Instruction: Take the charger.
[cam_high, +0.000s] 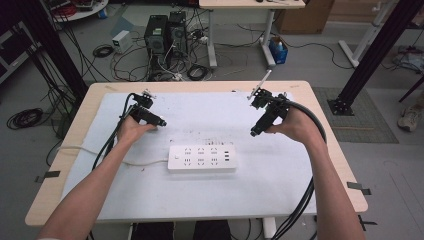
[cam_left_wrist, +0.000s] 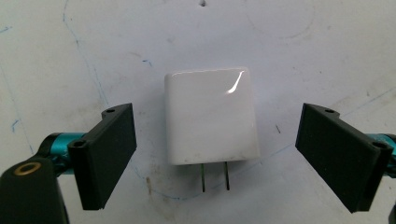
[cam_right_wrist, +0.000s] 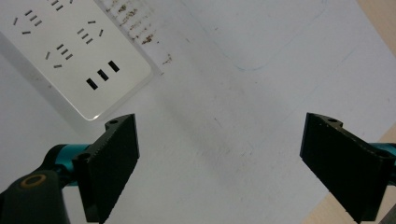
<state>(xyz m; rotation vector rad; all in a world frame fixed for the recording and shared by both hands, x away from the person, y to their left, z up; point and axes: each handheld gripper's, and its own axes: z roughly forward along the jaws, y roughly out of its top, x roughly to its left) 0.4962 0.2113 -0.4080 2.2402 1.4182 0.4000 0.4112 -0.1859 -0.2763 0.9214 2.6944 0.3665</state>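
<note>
Item: glossy white square plug adapter (cam_left_wrist: 211, 116), flat on counter beside white power strip (cam_high: 201, 158); my left hand-held gripper (cam_left_wrist: 212, 158) straddles it, jaws wide, ungrasped. Right hand-held gripper (cam_right_wrist: 219, 163) gapes empty. Grasping and plugging remain.

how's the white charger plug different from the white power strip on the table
The charger plug is a compact block with two bare prongs; the power strip is long, flat and full of sockets. The plug lies between the open left gripper fingers; the strip lies apart from both grippers. Both are glossy white.

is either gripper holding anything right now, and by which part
Nothing is held. The left gripper stands open astride the glossy white plastic plug adapter, pads clear of its sides; the right gripper is open over bare mat.
</note>
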